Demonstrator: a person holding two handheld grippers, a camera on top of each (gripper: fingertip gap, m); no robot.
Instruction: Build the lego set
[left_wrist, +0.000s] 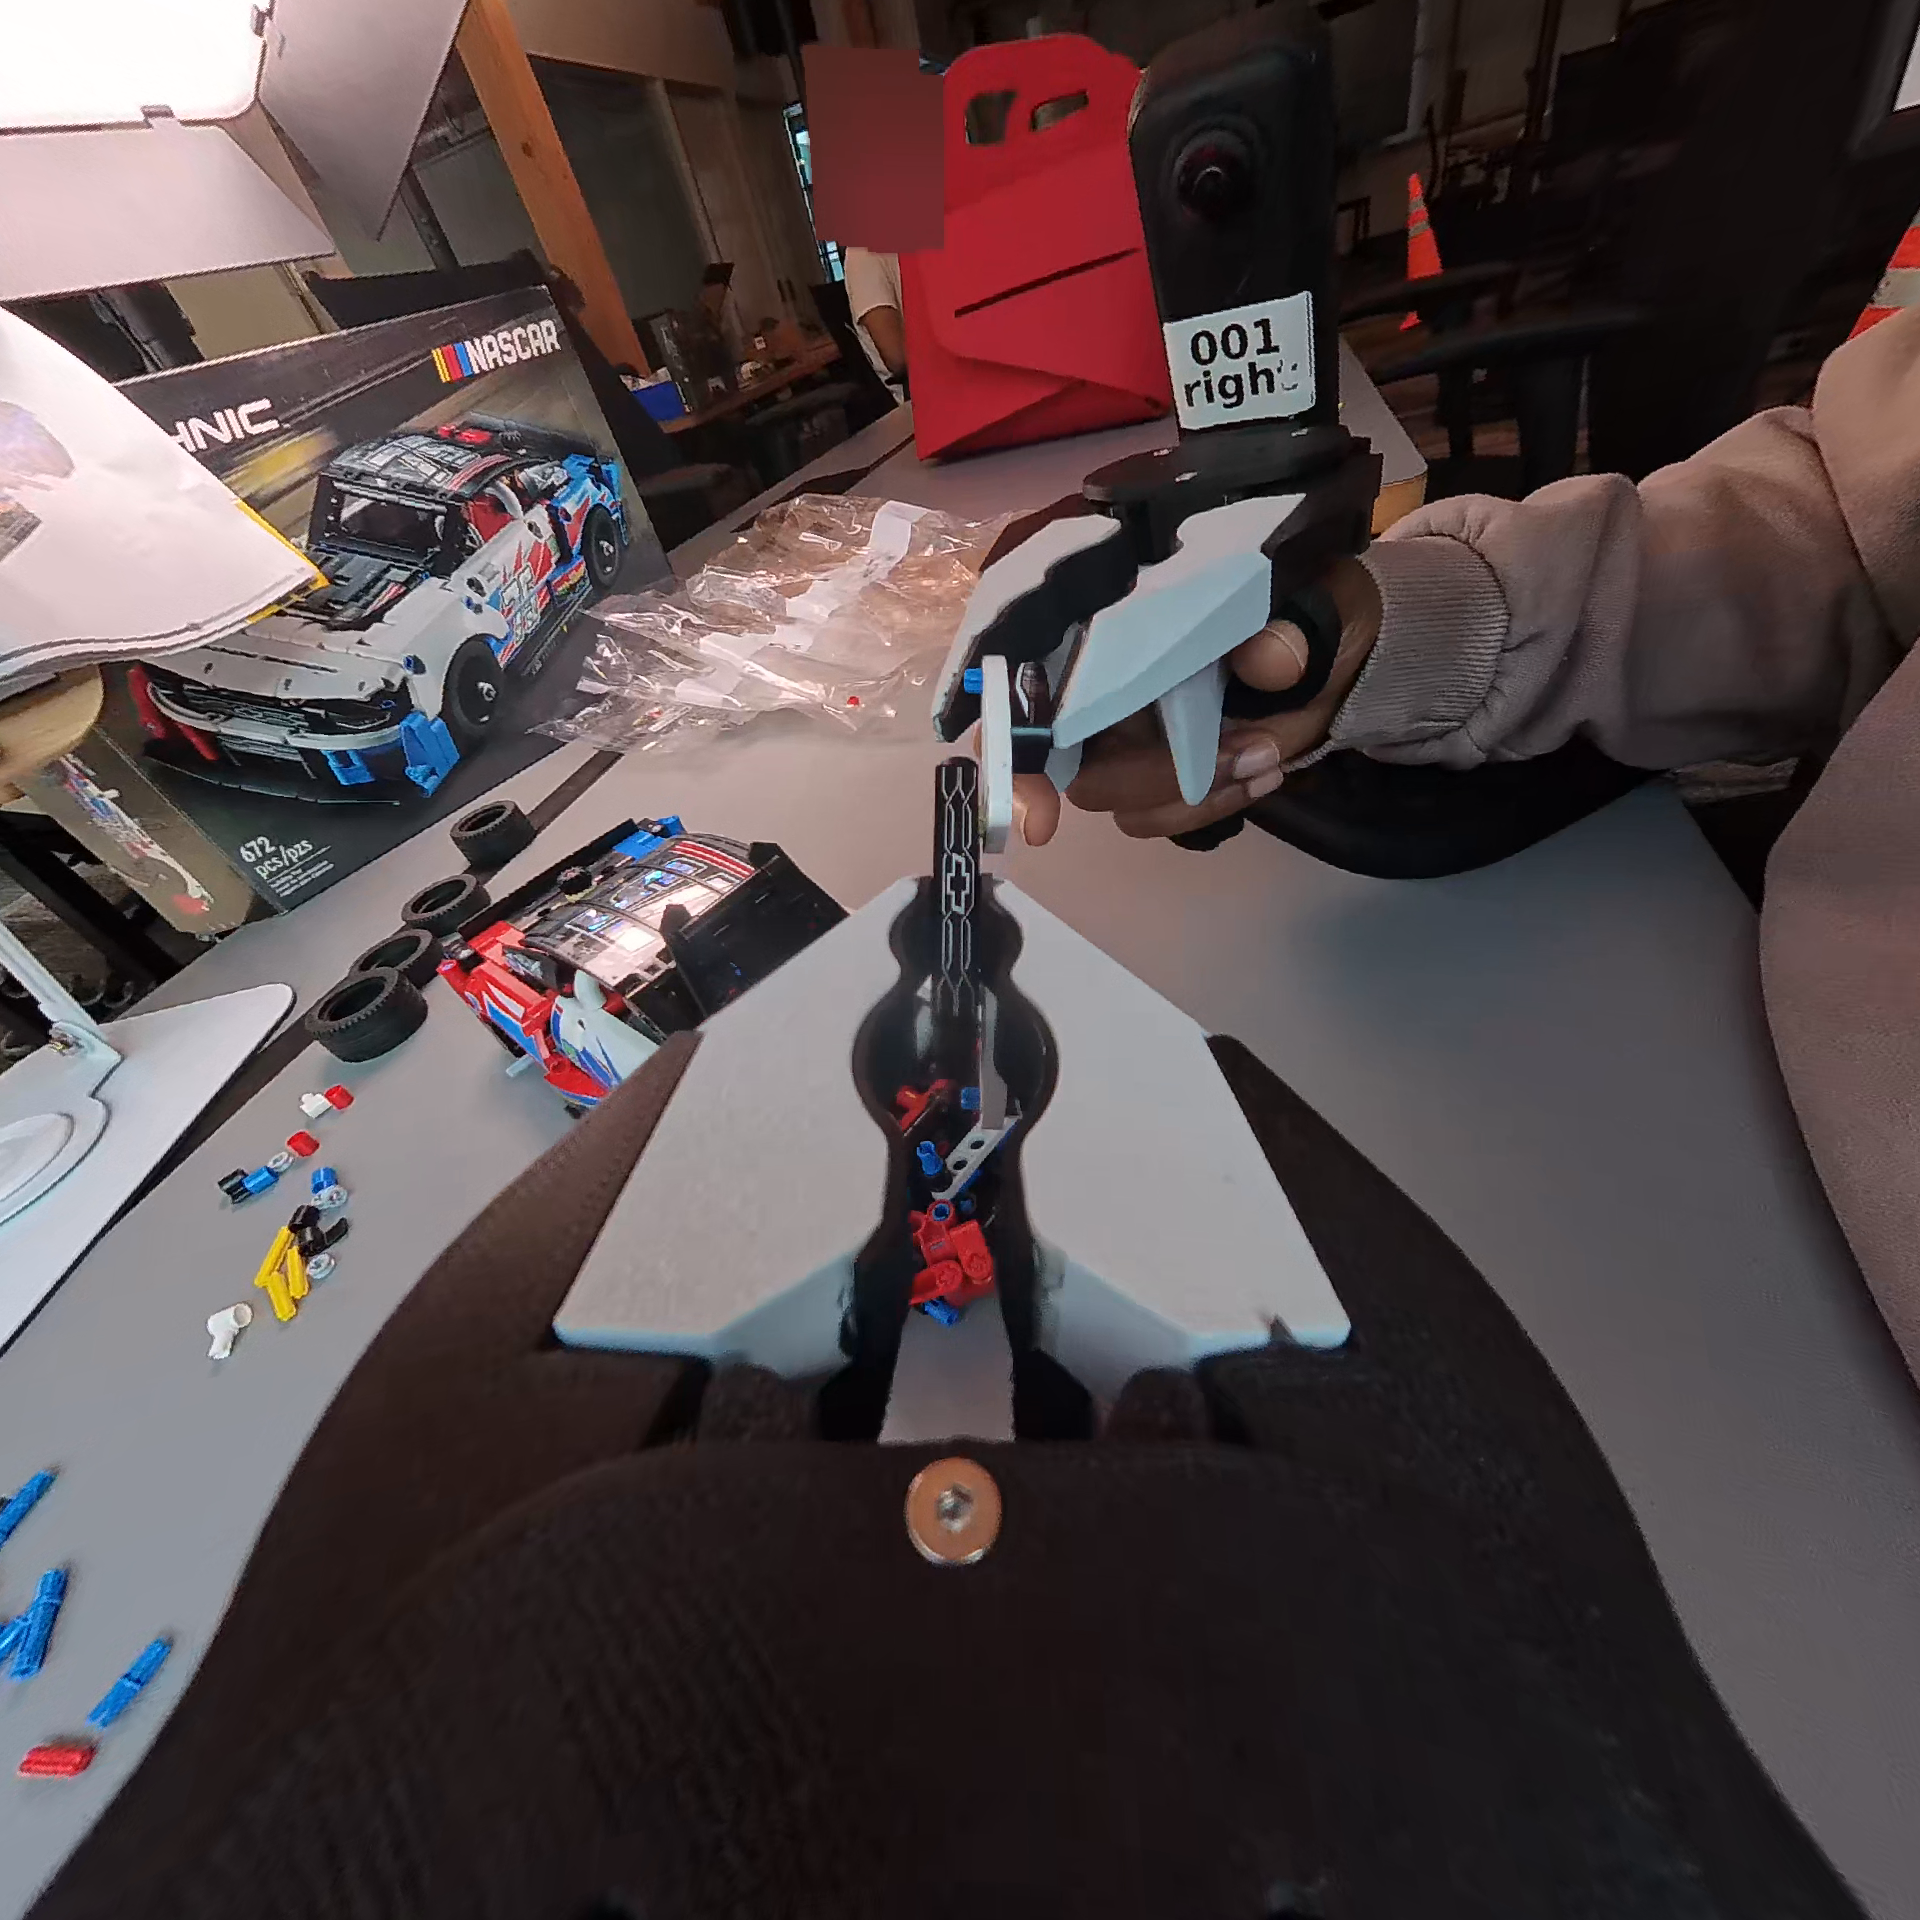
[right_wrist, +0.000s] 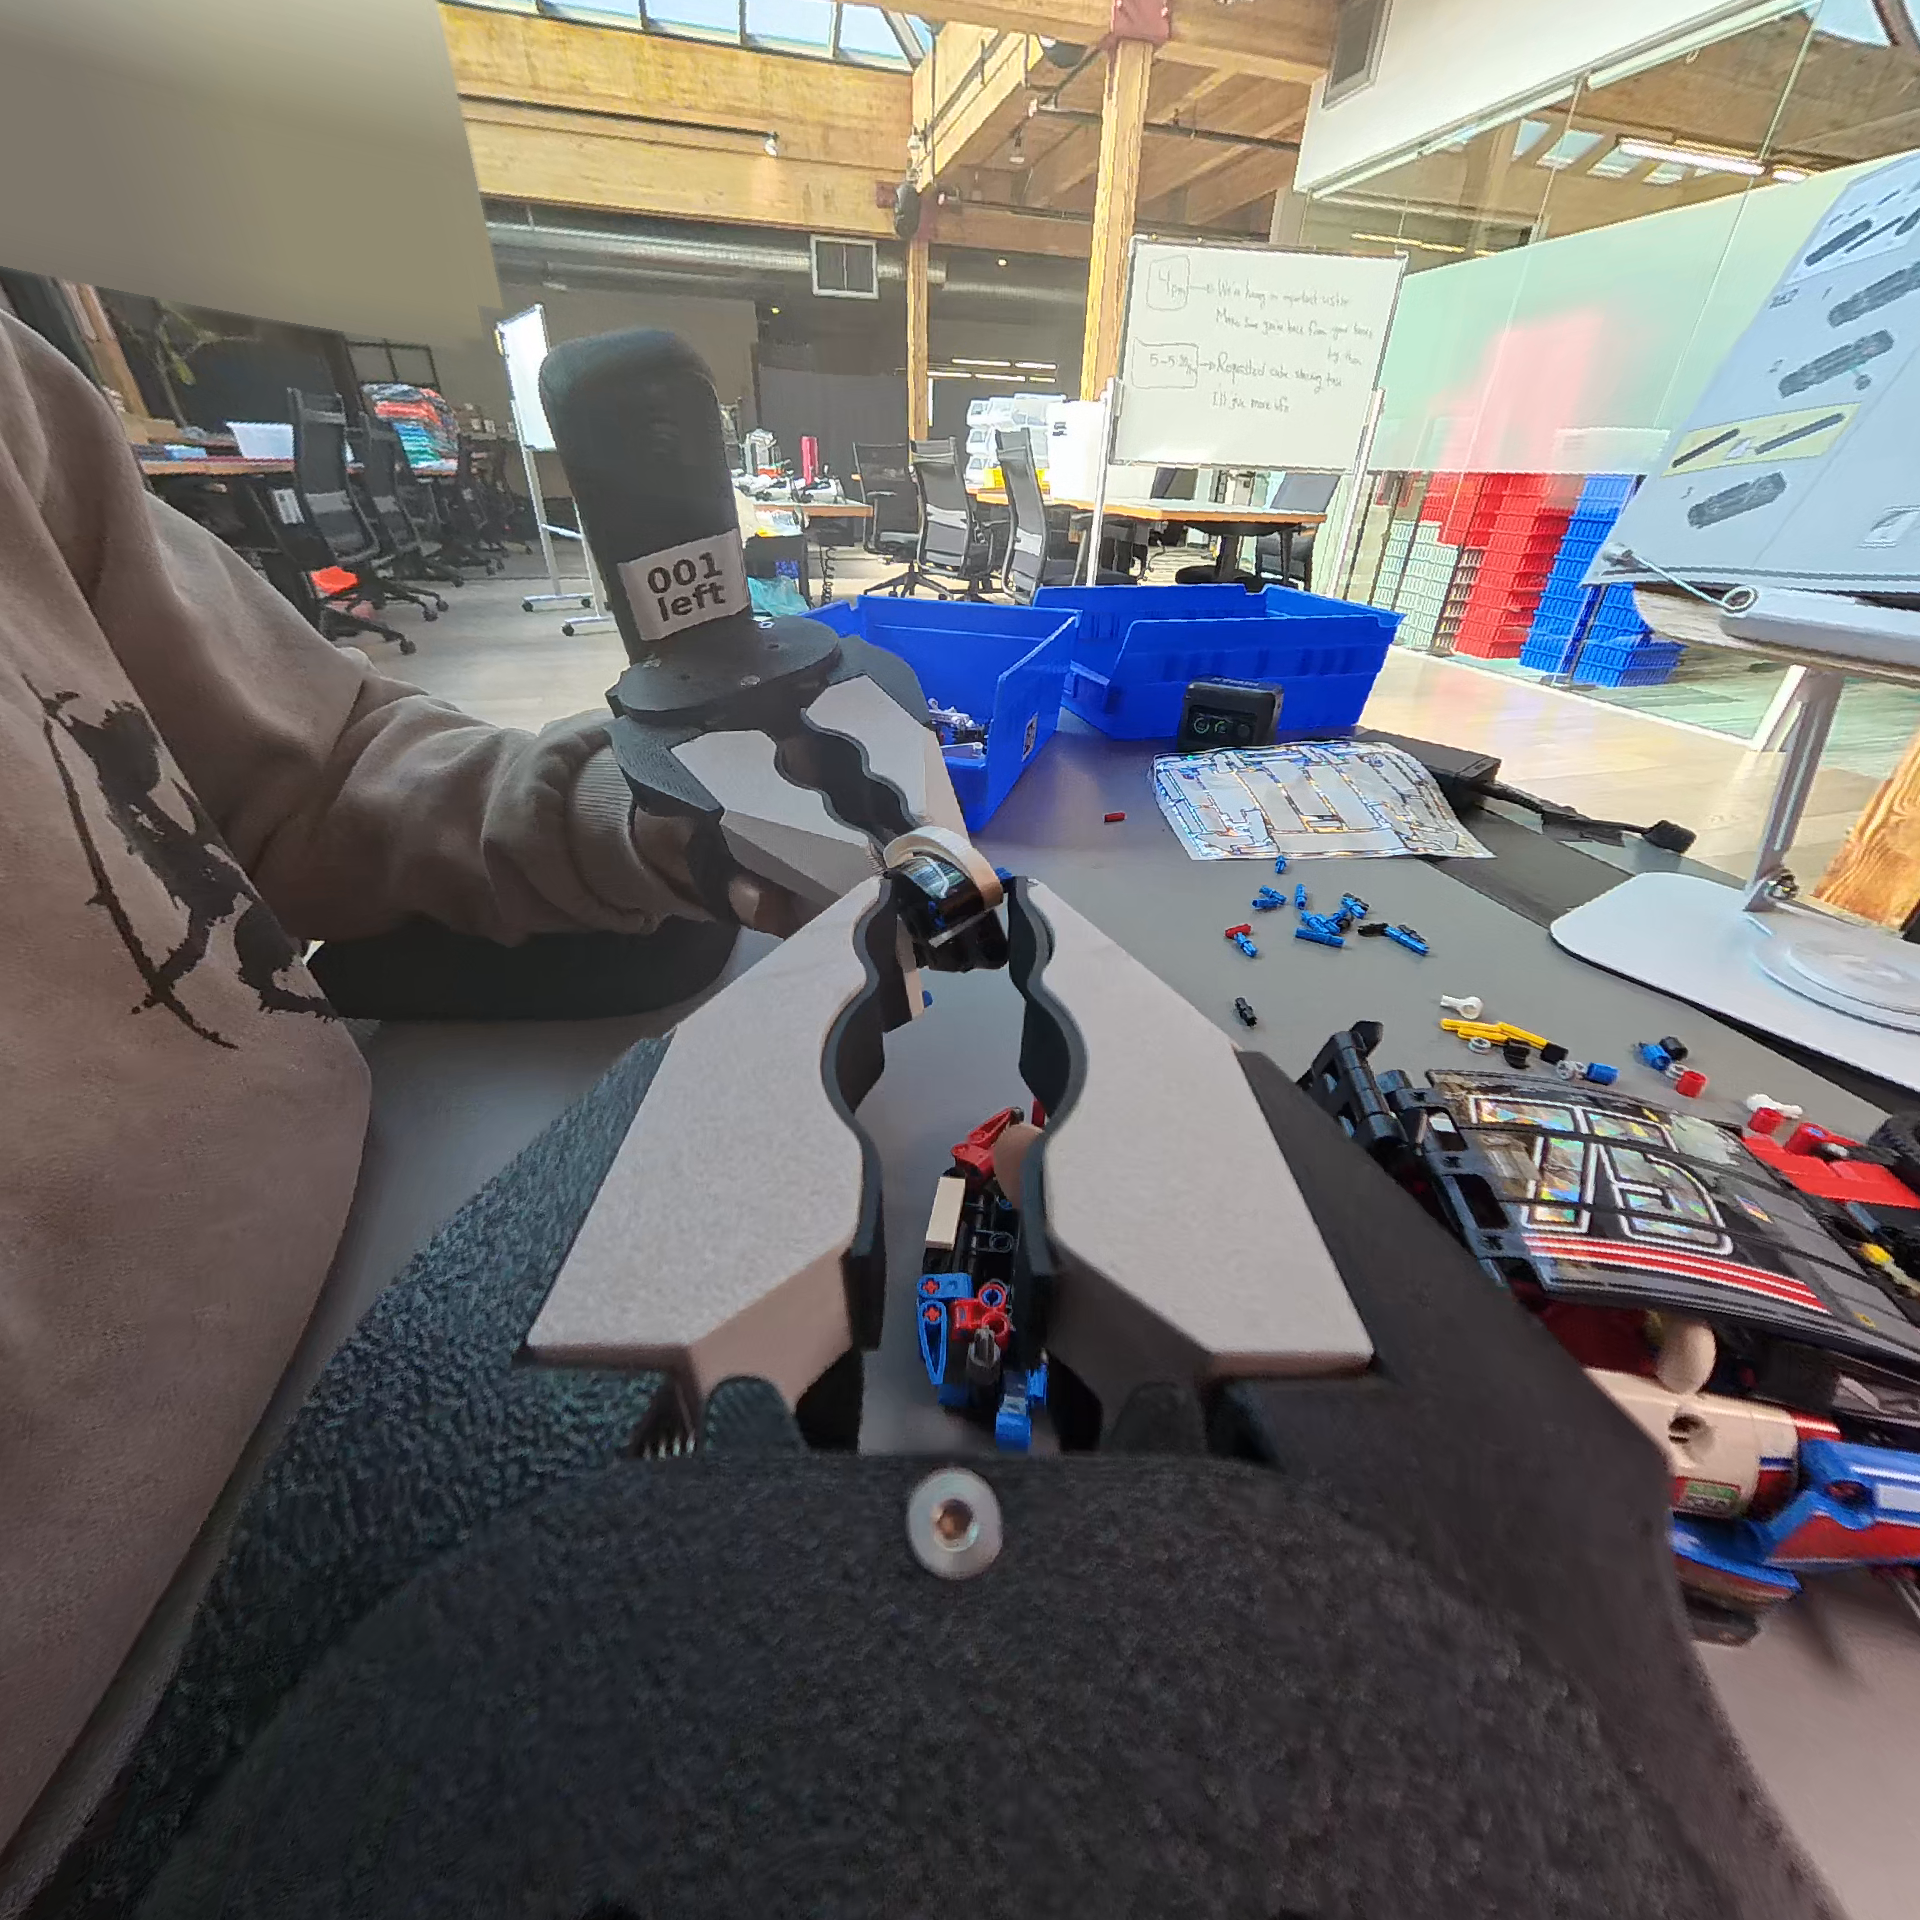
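We have the small lego sub-assembly (left_wrist: 951, 1226) up off the desk (left_wrist: 1351, 1039), between the two grippers. The left gripper (left_wrist: 951, 914) has its jaws clamped on it, the black stickered beam (left_wrist: 956, 883) poking up past the tips. Across from us the right gripper (left_wrist: 997, 717) meets it with a white curved panel (left_wrist: 994, 748) pinched at its jaw tips, just touching the top of that beam.

This thing is light, rigid plastic, but it is only pinned together, so we judge it fragile under twisting: hold it by the stiff black beam and the red-and-blue core, not by the loose-looking white panel, and press straight along the pins.

From the left wrist view we get the car body (left_wrist: 644, 956) lying on the desk, four loose tyres (left_wrist: 366, 1013) beside it, the set's box (left_wrist: 364, 582) and empty plastic bags (left_wrist: 790, 613). The right wrist view gives us what that one misses: the left gripper (right_wrist: 940, 883) seen from the front, the sticker sheet (right_wrist: 1309, 800), blue bins (right_wrist: 1226, 649), and the instruction booklet on its stand (right_wrist: 1808, 416). There the right gripper (right_wrist: 951, 914) closes near the assembly's top end, though whether it bears on the panel or the block behind it, we cannot tell.
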